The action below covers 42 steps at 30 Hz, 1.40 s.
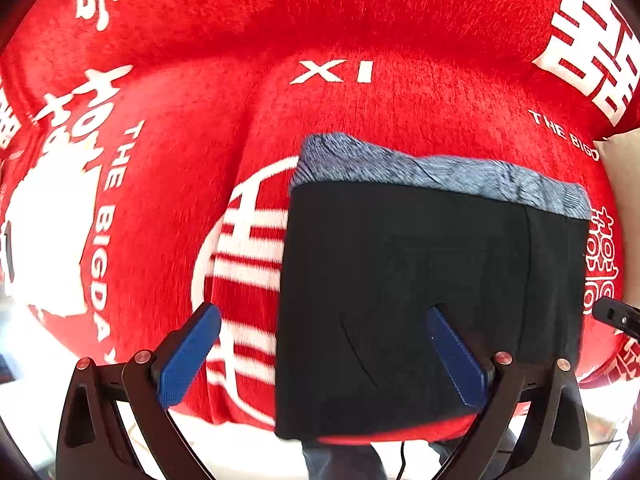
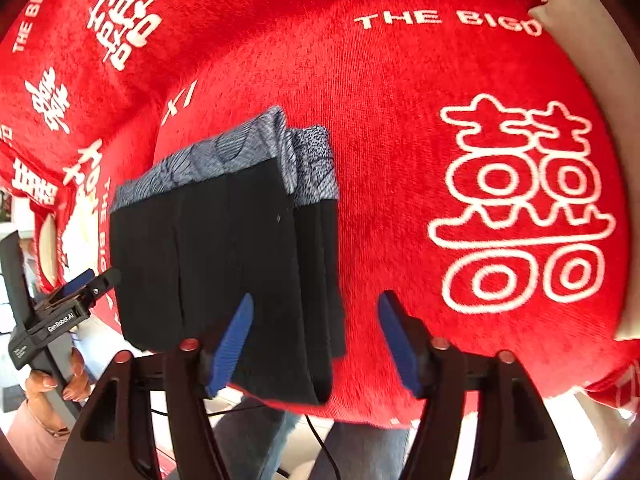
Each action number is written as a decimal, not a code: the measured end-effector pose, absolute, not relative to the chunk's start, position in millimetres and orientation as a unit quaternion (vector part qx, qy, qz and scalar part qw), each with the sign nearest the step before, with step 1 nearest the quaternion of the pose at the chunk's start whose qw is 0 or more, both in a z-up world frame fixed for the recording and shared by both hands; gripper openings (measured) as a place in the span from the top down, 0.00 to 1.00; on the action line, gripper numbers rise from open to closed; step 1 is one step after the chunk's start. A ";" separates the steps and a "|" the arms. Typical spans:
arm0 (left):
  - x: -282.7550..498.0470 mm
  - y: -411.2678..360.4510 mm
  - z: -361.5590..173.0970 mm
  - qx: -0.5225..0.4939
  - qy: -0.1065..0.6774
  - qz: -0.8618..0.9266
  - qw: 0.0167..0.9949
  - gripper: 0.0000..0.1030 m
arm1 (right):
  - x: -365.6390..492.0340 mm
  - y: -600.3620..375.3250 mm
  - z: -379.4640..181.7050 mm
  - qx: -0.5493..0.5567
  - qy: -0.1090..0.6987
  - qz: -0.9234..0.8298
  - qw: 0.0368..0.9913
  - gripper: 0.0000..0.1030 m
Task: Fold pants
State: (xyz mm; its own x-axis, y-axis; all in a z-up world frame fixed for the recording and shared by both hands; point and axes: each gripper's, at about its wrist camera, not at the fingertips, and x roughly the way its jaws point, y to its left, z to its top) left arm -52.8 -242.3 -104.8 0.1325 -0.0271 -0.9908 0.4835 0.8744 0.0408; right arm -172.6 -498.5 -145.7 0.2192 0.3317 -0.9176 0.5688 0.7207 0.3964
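The folded black pants (image 1: 420, 300), with a blue-grey patterned waistband (image 1: 440, 176), lie on the red blanket (image 1: 360, 112) at its near edge; left hand-held gripper (image 1: 324, 356) released, jaws wide; right hand-held gripper (image 2: 316, 344) released, gripping nothing.

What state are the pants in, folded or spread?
Folded. The pants lie as a compact black rectangle on the red blanket, stacked layers visible along the right edge, the blue-grey patterned waistband doubled at the far end.
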 end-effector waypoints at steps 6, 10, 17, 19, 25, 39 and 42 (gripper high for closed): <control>-84.7 -247.7 -84.6 0.173 0.638 -0.177 0.729 0.00 | -179.9 -473.7 -109.7 0.315 0.623 -0.089 0.710 0.19; -100.3 -245.3 -75.4 0.181 0.637 -0.182 0.727 0.00 | -185.8 -451.7 -93.4 0.303 0.614 -0.109 0.720 0.08; -121.7 -227.4 -63.7 0.210 0.629 -0.183 0.726 0.00 | -194.2 -417.5 -76.1 0.288 0.606 -0.152 0.726 0.00; -126.4 -221.6 -60.0 0.211 0.628 -0.186 0.725 0.00 | -195.7 -409.3 -72.2 0.290 0.607 -0.158 0.723 0.00; -136.0 -206.3 -48.1 0.214 0.625 -0.192 0.725 0.00 | -204.3 -386.4 -60.9 0.292 0.612 -0.163 0.717 0.00; -145.5 -199.4 -24.6 0.236 0.609 -0.218 0.725 0.00 | -211.2 -363.4 -38.4 0.285 0.613 -0.187 0.713 0.00; -146.7 -201.4 -22.0 0.237 0.607 -0.224 0.725 0.00 | -213.0 -364.1 -36.7 0.288 0.613 -0.193 0.710 0.00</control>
State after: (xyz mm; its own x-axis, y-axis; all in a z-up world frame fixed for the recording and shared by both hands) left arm -146.7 -201.4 -22.0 0.1631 -0.0369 -0.9859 0.6115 0.7880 0.0716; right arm -213.0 -364.1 -36.7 0.1738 0.0798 -0.9815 0.6270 0.7596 0.1728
